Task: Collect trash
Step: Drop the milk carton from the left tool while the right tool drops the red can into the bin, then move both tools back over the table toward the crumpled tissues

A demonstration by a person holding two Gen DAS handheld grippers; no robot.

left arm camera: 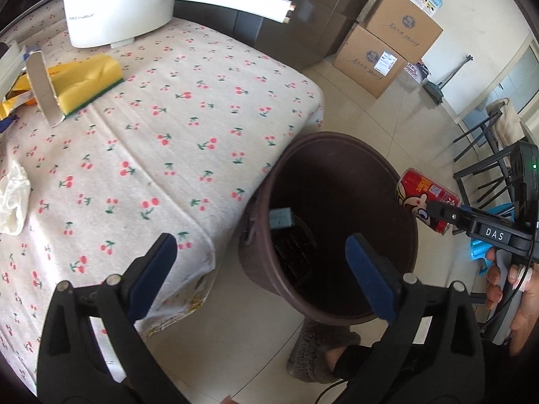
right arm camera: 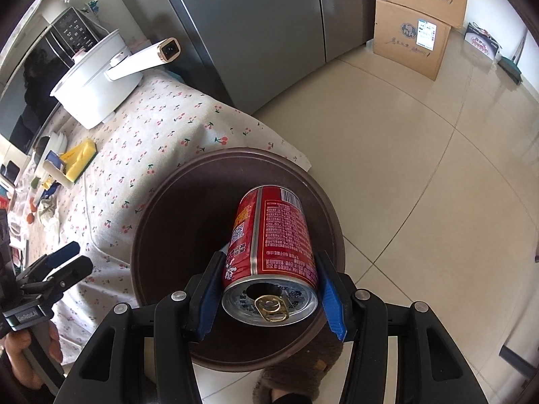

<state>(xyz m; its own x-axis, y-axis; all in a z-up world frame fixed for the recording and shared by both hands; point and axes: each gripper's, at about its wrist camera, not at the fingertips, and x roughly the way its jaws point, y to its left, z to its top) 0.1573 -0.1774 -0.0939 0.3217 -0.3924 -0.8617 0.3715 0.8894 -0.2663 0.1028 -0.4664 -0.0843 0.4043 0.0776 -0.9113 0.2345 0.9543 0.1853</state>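
A dark brown trash bin (left arm camera: 397,168) stands on the floor against the table's corner; it also shows in the right wrist view (right arm camera: 158,222). A small blue object (left arm camera: 280,218) lies inside it. My right gripper (right arm camera: 269,289) is shut on a red drink can (right arm camera: 283,232) and holds it above the bin's mouth, at the bin's right rim in the left wrist view (left arm camera: 425,198). My left gripper (left arm camera: 262,269) is open and empty, over the table corner and the bin's left side. Crumpled white paper (left arm camera: 11,198) lies at the table's left edge.
The table (left arm camera: 188,107) has a cherry-print cloth. On it are a white pot (left arm camera: 111,10) with a long handle, a yellow sponge (left arm camera: 91,80) and a cardboard piece (left arm camera: 42,87). Cardboard boxes (left arm camera: 387,43) stand by the wall. A slippered foot (left arm camera: 323,353) is beside the bin. Dark chair (left arm camera: 488,155) at right.
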